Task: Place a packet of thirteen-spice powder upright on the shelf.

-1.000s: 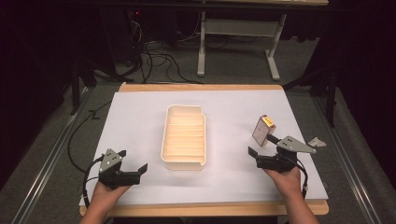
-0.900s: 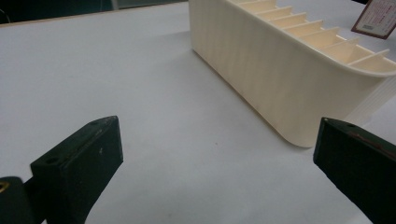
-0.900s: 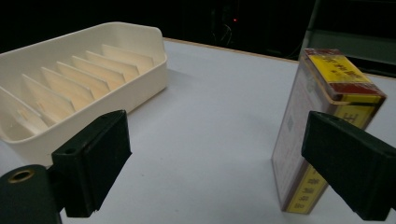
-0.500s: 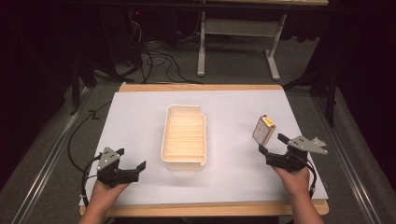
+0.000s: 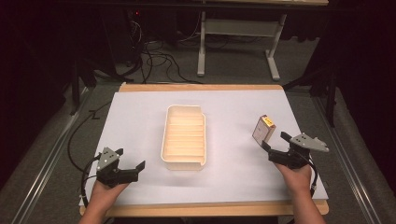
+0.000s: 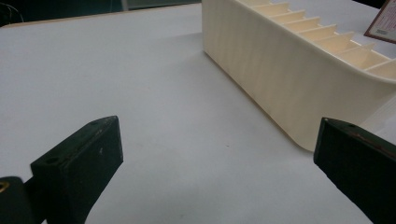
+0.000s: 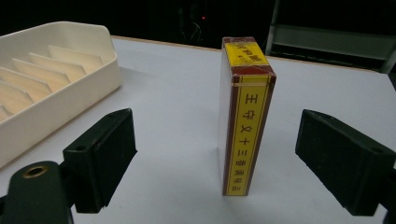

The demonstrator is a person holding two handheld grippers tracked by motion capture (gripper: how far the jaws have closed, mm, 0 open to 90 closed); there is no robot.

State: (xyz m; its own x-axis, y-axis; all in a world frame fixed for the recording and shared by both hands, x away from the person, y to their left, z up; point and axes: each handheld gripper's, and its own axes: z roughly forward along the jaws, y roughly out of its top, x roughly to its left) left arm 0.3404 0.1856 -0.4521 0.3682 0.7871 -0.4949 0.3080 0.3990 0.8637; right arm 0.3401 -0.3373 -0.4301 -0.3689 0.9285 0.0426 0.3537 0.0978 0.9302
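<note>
Right tool (image 5: 275,142) pulled back a bit from small box (image 5: 263,129) since earlier frame; left tool (image 5: 129,164) hardly shifted. Desk (image 5: 140,116): white sheet. Cream tray (image 5: 183,137) set at middle, long way running away from person. Small box stood upright, right of tray, just ahead of right tool, lined up with gap between jaws, not touched. Right hand nearer. Both tools spread wide, nothing held.

Right gripper (image 5: 275,148): drawn back from the box (image 5: 263,129), jaws now wide apart and clear of it; box stands upright, free on the surface (image 5: 140,116). Left gripper (image 5: 130,166): shifted slightly nearer the person.
</note>
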